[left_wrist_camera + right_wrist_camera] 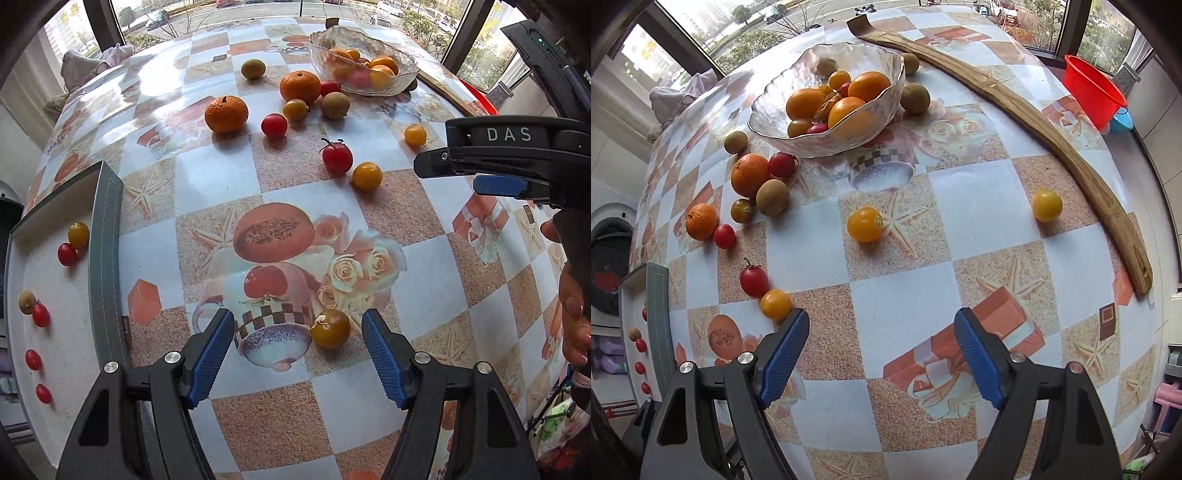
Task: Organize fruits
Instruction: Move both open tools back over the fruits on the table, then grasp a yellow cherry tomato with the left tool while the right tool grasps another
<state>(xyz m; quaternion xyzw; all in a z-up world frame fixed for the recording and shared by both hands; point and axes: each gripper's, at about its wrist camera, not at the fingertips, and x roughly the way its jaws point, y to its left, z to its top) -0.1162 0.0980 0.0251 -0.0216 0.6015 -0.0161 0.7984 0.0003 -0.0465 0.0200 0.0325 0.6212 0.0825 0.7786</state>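
Sitting low in the frame, the yellow tomato (330, 329) lies between the left gripper's (298, 352) spread fingers, nearer the right one; right gripper (882, 356) gapes empty.

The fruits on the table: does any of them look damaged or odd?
Yes. The yellow tomato between the open fingers of the left gripper has a pale, torn-looking patch on its skin near the top. The other loose fruits on the table look whole.
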